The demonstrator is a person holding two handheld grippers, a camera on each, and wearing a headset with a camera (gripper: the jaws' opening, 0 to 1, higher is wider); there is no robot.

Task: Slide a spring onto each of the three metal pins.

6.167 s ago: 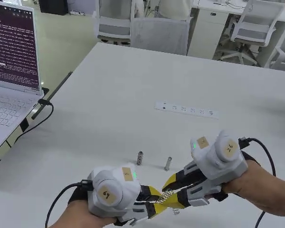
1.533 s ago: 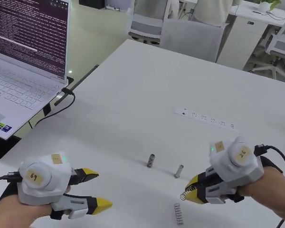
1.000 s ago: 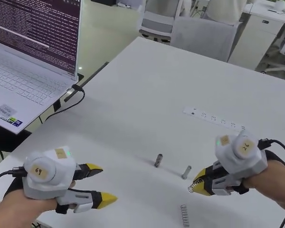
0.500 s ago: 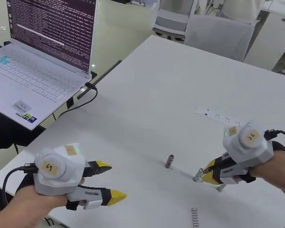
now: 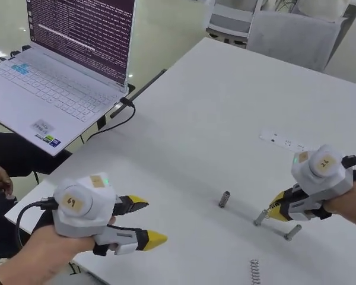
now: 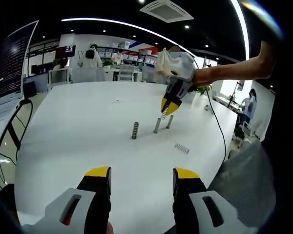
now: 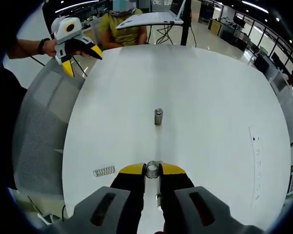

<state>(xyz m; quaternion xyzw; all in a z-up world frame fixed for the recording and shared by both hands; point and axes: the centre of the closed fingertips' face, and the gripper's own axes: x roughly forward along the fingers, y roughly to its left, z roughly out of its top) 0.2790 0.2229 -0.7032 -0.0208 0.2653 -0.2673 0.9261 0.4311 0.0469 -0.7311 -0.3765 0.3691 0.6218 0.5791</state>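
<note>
Right gripper [image 5: 277,212]: clamped on a spring [image 7: 152,170] between its yellow tips, angled down and to the left, carried by a hand [image 5: 353,202] reaching in low from the right edge. Tips meet the top of a pin [image 5: 260,218]; cannot tell how far the spring is over it. Just beside, toward the hand, a second pin [image 5: 292,232], bare. Farther left, a third pin [image 5: 224,199], upright, with a coil around it. Near the table's front edge, a loose spring [image 5: 254,271] lying flat. Left gripper [image 5: 147,221]: jaws spread wide, nothing between them, pointing right, held level over the near corner of the table [image 5: 190,119], well apart from the pins. Beyond, a power strip [image 5: 288,142]; off to the left, an open laptop [image 5: 59,83].
</note>
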